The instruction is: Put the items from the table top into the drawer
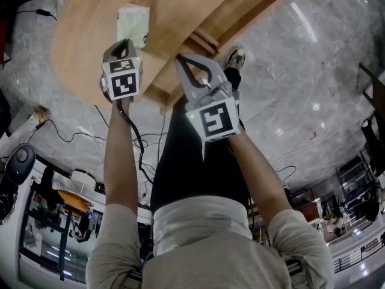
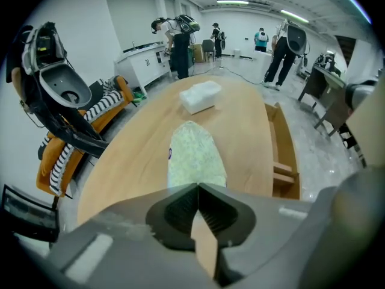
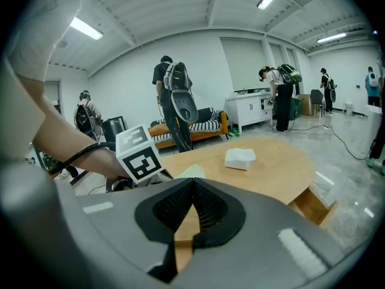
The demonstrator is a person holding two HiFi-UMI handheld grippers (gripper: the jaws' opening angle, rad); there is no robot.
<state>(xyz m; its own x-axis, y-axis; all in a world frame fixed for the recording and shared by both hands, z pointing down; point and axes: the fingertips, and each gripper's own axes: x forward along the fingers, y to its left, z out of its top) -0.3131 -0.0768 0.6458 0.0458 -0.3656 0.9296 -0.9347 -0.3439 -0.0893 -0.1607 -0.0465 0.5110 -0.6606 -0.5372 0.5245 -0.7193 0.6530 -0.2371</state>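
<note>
Dead ahead of left gripper point(image 2: 197, 186): pale green packet point(image 2: 195, 152), flat on table top point(image 2: 120, 161), near end right at the tips. Long axis in line with the gripper's reach, running away toward white packet point(image 2: 201, 95) farther up the wood. Left jaws pressed together tip to tip; any pinch on the packet's thin edge: cannot tell. Right gripper point(image 3: 192, 182) likewise closed, nothing between the pads, hanging by the table's edge near the pulled-out drawer point(image 2: 283, 155), well apart from both packets. Left hand plainly the nearer. Drawer off to the packet's right side; likely a sideways carry across the table, once the grip is confirmed.
</note>
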